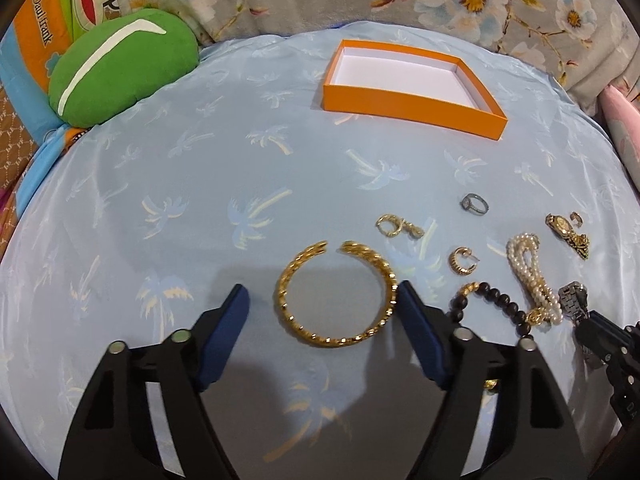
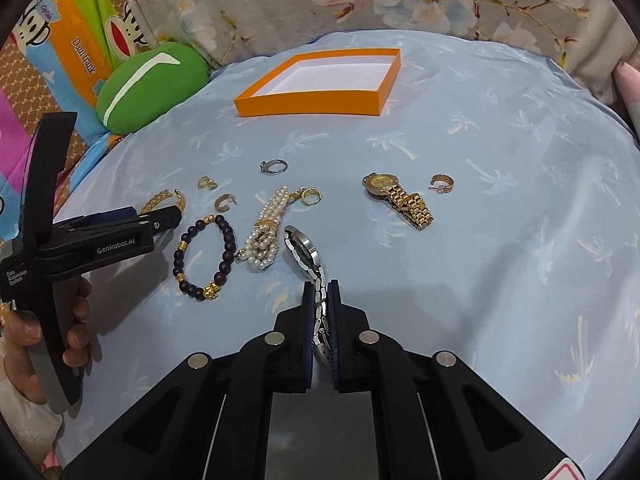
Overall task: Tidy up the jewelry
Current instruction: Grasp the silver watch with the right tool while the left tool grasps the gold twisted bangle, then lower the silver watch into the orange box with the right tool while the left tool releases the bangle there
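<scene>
Right tongs (image 2: pixel 320 300) clamp the silver watch (image 2: pixel 301 246) by its band. Left tongs (image 1: pixel 322 300) gape around the gold bangle (image 1: pixel 336 294). Lift the watch slowly toward the orange box (image 2: pixel 316 104) at 12 o'clock.

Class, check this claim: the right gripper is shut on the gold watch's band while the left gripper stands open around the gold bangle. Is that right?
Not quite. The right gripper is shut on the silver watch; the gold watch lies untouched on the cloth, as the right wrist view shows. The left gripper does stand open around the gold bangle.
</scene>
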The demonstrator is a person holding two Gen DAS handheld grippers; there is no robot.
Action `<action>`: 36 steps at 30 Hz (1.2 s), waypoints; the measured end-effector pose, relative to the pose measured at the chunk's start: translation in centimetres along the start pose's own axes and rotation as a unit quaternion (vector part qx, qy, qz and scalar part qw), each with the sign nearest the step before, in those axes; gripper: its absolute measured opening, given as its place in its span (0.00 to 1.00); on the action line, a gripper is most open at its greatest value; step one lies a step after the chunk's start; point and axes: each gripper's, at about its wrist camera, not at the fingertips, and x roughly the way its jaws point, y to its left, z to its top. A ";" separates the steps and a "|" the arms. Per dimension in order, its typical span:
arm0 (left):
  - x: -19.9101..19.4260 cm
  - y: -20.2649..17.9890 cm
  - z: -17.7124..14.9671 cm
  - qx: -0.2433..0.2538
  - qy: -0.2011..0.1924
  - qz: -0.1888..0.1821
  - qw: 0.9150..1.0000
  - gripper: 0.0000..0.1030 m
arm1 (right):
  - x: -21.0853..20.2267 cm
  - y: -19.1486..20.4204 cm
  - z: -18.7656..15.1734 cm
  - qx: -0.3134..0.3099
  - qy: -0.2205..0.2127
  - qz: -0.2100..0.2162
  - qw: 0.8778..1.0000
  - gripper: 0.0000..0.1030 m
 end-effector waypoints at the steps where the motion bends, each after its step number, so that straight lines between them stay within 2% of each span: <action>1: -0.1 -0.1 0.0 0.001 -0.002 -0.001 1.000 0.61 | 0.0 0.0 0.0 -0.001 0.000 -0.001 1.000 0.06; 3: -0.2 -0.3 0.0 0.005 -0.006 -0.004 1.000 0.55 | -0.1 0.1 0.0 -0.005 -0.002 -0.005 1.000 0.06; 12: -2.0 -0.5 -0.3 0.004 -0.013 -0.031 0.999 0.55 | -1.9 -0.2 0.7 0.022 -0.025 0.009 0.999 0.06; 13: -2.4 -0.4 -0.2 0.003 -0.016 -0.033 0.999 0.55 | -2.4 -0.3 1.2 0.022 -0.032 0.009 0.999 0.05; 14: -2.9 -0.3 0.1 0.002 -0.021 -0.036 0.999 0.55 | -2.9 -0.3 1.7 0.021 -0.038 0.007 0.999 0.00; 21: -4.5 0.1 3.9 0.016 -0.054 -0.035 0.998 0.55 | -5.0 -0.6 7.9 -0.018 -0.085 -0.019 0.996 0.00; 24: -4.6 1.0 5.3 0.006 -0.062 -0.031 0.998 0.55 | -4.6 -1.3 9.5 -0.021 -0.079 -0.020 0.996 0.00; 26: -4.7 1.5 5.4 0.002 -0.069 -0.021 0.997 0.55 | -4.4 -1.9 8.8 -0.010 -0.068 -0.009 0.998 0.01; 27: -4.7 1.8 5.1 0.000 -0.070 -0.018 0.997 0.55 | -4.1 -2.2 8.0 -0.006 -0.053 -0.001 0.999 0.03; 28: -4.7 2.0 4.8 -0.002 -0.067 -0.018 0.998 0.55 | -3.7 -2.4 6.9 -0.001 -0.038 -0.003 0.999 0.11; 29: -4.5 2.2 4.4 -0.004 -0.062 -0.021 0.998 0.55 | -3.3 -2.5 5.8 0.005 -0.026 -0.007 1.000 0.26; 31: -4.0 2.4 3.6 -0.008 -0.048 -0.029 0.998 0.55 | -2.6 -2.8 3.7 0.017 -0.003 -0.001 1.000 0.44; 33: -3.7 2.3 2.7 -0.011 -0.036 -0.036 0.999 0.55 | -2.1 -2.7 2.3 0.026 0.014 0.003 1.000 0.44; 36: -3.5 1.9 1.7 -0.013 -0.027 -0.042 0.999 0.55 | -1.8 -2.0 1.3 0.015 0.014 -0.008 1.000 0.44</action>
